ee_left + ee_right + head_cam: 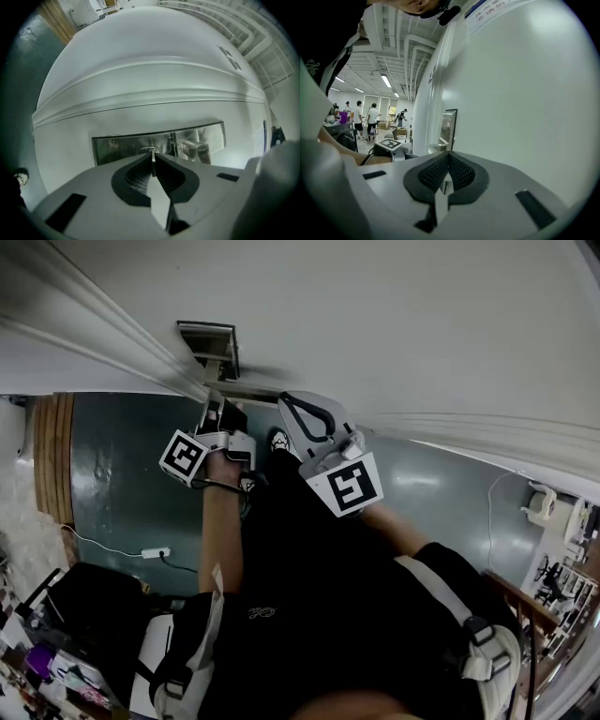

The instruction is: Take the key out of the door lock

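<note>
The white door [375, 324] carries a steel lock plate [211, 345], which fills the middle of the left gripper view [117, 146] with its lever handle [194, 149] to the right. My left gripper [153, 161] is right up against the plate and shut on the key [153, 164]. The key shows edge-on as a thin metal strip that reaches up to the oval keyhole [149, 151]. In the head view this left gripper [216, 409] sits just below the plate. My right gripper [298, 413] hangs beside it near the door, shut with nothing in it [446, 164].
A dark green floor [122, 484] lies below, with a white power strip [155, 552] and its cable. A wooden strip [52, 456] runs at the left and a black bag [94, 606] lies lower left. Several people stand far off [370, 119] in the hall.
</note>
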The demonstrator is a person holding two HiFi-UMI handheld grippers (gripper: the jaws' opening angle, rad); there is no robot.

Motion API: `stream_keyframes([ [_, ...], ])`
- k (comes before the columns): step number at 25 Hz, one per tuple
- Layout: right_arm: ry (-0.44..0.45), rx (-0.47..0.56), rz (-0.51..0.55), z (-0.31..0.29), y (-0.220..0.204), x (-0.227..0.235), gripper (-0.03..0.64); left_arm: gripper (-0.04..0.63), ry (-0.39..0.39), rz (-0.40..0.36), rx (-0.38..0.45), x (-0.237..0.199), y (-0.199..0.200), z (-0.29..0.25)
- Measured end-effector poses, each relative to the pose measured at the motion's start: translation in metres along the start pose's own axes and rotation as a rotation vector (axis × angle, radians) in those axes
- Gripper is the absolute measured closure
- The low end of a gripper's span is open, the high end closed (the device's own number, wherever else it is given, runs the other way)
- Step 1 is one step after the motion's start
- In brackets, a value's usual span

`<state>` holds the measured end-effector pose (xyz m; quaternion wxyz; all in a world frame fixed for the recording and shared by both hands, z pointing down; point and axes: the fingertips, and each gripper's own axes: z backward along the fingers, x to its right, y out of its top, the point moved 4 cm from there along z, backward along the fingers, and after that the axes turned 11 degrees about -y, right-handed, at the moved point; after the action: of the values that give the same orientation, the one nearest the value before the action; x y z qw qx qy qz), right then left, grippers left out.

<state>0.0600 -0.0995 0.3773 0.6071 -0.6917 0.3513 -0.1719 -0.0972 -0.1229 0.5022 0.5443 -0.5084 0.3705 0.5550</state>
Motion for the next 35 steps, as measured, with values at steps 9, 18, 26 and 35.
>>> stream_keyframes([
  [9, 0.006, 0.019, 0.012, 0.013, 0.008, -0.009, 0.607, 0.56, 0.01, -0.038, -0.067, 0.001, 0.001, 0.003],
  [18, -0.003, 0.024, -0.004, 0.017, 0.005, -0.009, 0.607, 0.56, 0.011, -0.025, -0.014, 0.001, -0.001, 0.003],
  [26, -0.022, 0.033, -0.031, 0.016, 0.007, -0.002, 0.607, 0.56, 0.022, -0.021, -0.004, 0.0, -0.002, 0.002],
  [35, 0.009, 0.041, -0.048, 0.009, 0.01, -0.01, 0.607, 0.56, 0.035, 0.0, 0.024, 0.002, -0.005, 0.006],
])
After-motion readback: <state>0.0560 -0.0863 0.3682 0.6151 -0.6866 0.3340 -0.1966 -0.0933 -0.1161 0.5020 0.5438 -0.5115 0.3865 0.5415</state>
